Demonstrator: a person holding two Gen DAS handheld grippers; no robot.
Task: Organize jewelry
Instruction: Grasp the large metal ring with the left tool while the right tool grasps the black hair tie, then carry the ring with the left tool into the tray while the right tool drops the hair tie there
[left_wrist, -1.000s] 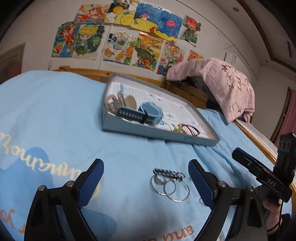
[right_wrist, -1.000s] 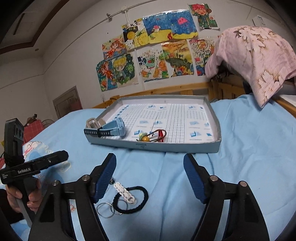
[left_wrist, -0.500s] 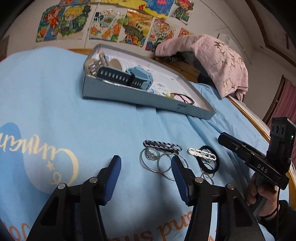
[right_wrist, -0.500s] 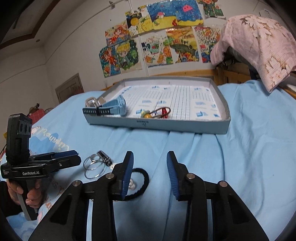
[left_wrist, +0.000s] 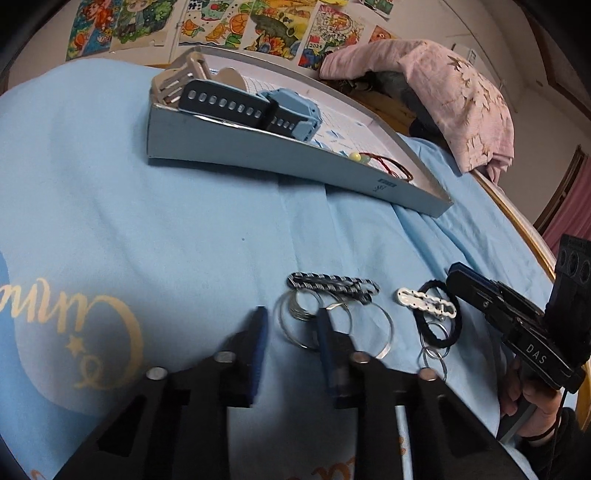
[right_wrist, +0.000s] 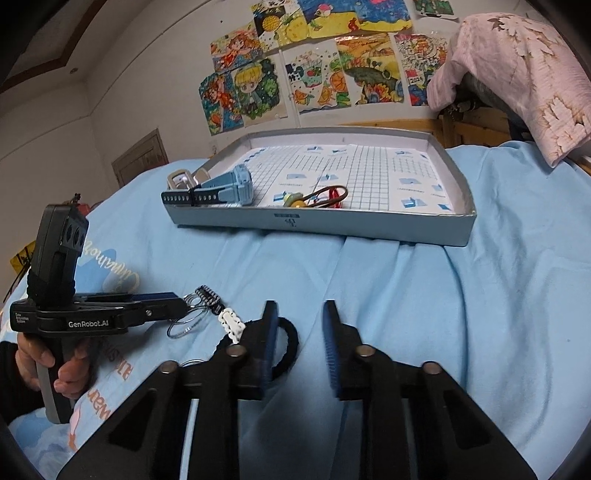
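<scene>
Lettering I read: "GenRobot.AI" on left gripper (right_wrist: 177, 300), "DAS" on right gripper (left_wrist: 456, 275); both jaws just closing, narrow gaps, L straddling silver rings (left_wrist: 299, 314), R gripping nothing.

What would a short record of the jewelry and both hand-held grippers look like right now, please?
Tray: blue watch, red cord bracelet inside
Bedsheet: silver rings, braided clip, white clip, black hair tie
Left hand-held gripper: jaws just closing, gap remains, over silver rings' edge
Right hand-held gripper: jaws just closing, only bedsheet between, beside black hair tie
</scene>
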